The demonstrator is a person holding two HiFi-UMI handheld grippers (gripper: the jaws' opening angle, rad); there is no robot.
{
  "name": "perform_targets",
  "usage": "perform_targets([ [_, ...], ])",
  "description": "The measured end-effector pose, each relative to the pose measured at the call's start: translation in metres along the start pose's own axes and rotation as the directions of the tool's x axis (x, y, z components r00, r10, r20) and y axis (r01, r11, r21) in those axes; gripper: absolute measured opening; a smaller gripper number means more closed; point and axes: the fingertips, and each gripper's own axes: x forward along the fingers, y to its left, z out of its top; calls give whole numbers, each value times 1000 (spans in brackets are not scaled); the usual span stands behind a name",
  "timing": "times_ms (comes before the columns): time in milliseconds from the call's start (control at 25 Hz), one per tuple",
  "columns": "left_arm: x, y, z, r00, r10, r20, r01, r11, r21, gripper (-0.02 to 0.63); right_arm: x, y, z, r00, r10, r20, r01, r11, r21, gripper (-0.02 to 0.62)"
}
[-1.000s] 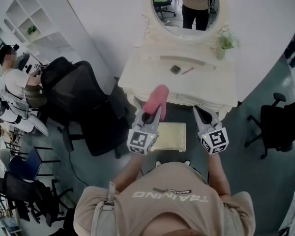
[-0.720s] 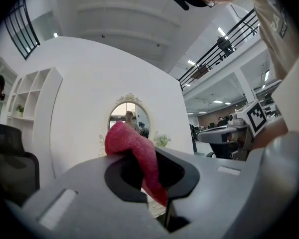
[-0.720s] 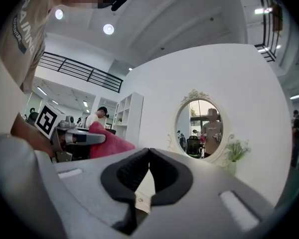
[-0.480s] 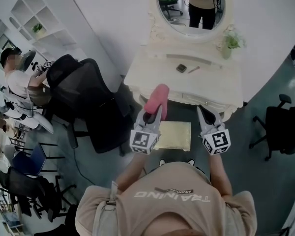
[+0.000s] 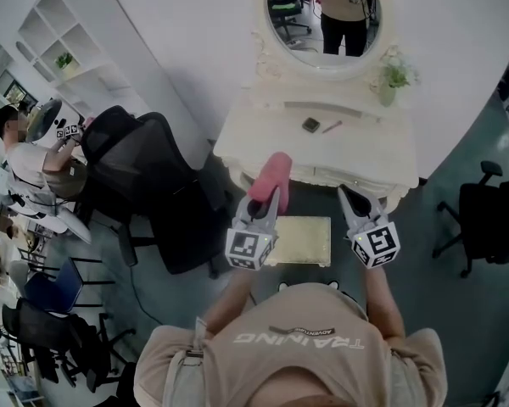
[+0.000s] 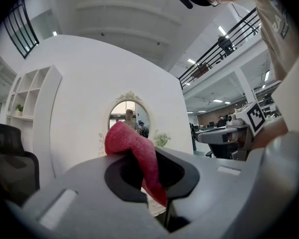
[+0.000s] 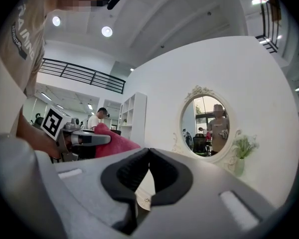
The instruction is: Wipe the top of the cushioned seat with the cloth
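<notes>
A pink cloth [image 5: 270, 176] is pinched in my left gripper [image 5: 265, 205] and sticks up past its tips toward the dressing table. In the left gripper view the cloth [image 6: 137, 159] folds over and hangs between the jaws. The cushioned seat [image 5: 300, 240], pale yellow and square, lies below and between both grippers. My right gripper [image 5: 353, 202] is held at the seat's right side, jaws shut together with nothing between them [image 7: 148, 159]. Both grippers hang above the seat, apart from it.
A white dressing table [image 5: 263, 147] with an oval mirror [image 5: 324, 13], a small plant [image 5: 388, 79] and two small items stands just beyond the seat. A black office chair [image 5: 153, 185] is at the left, another [image 5: 488, 214] at the right. A person [image 5: 30, 155] sits far left.
The view has shifted slightly; both grippers stay in about the same place above the seat, the left still holding the cloth.
</notes>
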Motion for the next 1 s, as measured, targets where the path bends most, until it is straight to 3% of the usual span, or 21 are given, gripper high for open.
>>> perform_targets([
  [1000, -4, -14, -10, 997, -75, -4, 75, 997, -4, 32, 3, 27, 2, 998, 55, 5, -55, 998, -4, 3],
])
